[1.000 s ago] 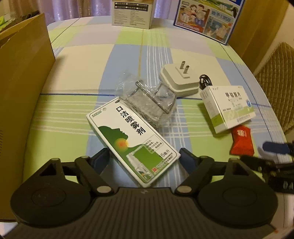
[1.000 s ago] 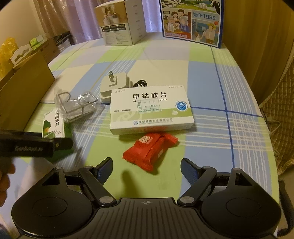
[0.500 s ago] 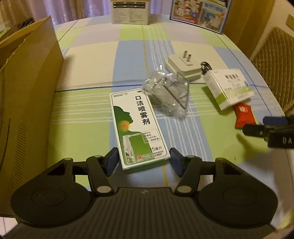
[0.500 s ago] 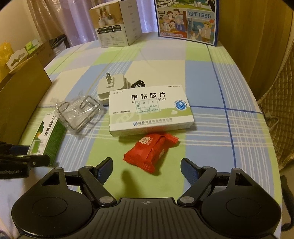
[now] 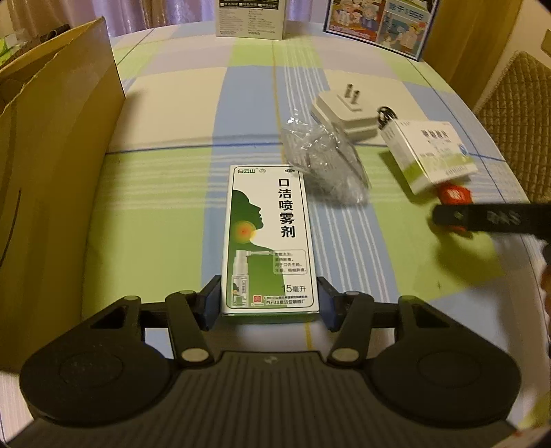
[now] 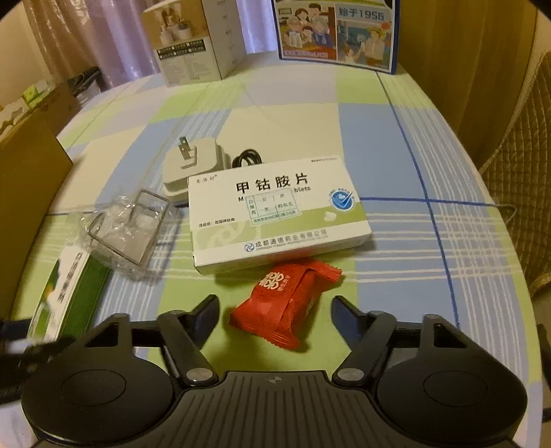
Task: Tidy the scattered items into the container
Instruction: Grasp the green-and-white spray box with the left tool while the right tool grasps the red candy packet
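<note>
A green-and-white spray box [image 5: 268,234] lies flat on the checked tablecloth. My left gripper [image 5: 268,303] is closing on its near end, and both pads touch its long sides. A red snack packet [image 6: 286,303] lies between the fingers of my right gripper [image 6: 275,310]. Those jaws are closing, with a gap left on each side. The tall cardboard container [image 5: 51,172] stands at the left. A white tablet box [image 6: 279,213], a white plug adapter [image 6: 193,165] and a clear plastic bag with a metal clip [image 6: 127,234] lie farther back.
A white carton [image 6: 193,44] and a picture-printed box [image 6: 337,31] stand at the table's far edge. A woven chair [image 5: 516,103] is past the right edge. A black cable coil [image 6: 248,158] sits behind the tablet box.
The spray box now lies straight between the left fingers, which have narrowed from wide apart to its sides. The right fingers have come closer around the red packet.
</note>
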`<state>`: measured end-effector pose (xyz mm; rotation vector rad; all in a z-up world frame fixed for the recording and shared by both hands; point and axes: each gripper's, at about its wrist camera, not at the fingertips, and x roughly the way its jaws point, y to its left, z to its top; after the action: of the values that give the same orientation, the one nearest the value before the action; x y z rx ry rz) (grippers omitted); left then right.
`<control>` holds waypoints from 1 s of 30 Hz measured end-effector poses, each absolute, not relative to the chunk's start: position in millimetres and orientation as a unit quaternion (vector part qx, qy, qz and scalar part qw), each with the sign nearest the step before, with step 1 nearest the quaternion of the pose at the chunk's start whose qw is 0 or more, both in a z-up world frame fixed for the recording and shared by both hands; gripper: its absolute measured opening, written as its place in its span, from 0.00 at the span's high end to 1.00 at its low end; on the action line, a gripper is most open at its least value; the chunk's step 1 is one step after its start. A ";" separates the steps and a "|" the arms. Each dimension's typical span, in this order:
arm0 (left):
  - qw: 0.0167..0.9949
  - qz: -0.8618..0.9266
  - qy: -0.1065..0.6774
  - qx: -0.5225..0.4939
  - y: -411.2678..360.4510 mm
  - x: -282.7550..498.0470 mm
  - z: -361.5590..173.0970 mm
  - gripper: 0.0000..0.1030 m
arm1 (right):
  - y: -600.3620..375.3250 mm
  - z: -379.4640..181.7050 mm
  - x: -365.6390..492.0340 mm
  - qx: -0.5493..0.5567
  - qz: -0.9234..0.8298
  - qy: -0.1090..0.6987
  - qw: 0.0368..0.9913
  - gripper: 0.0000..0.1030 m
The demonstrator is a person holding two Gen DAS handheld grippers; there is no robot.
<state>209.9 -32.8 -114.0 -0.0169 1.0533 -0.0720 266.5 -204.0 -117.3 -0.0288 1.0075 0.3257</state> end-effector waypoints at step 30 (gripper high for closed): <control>0.868 -0.060 0.492 0.030 -42.4 196.0 -120.3 0.50 | -214.6 -111.0 198.0 -0.037 0.221 0.508 0.831 0.52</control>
<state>196.0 -42.4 -120.3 0.0637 1.0303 -0.1253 198.0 -214.6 -111.0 -0.0788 1.0783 0.4694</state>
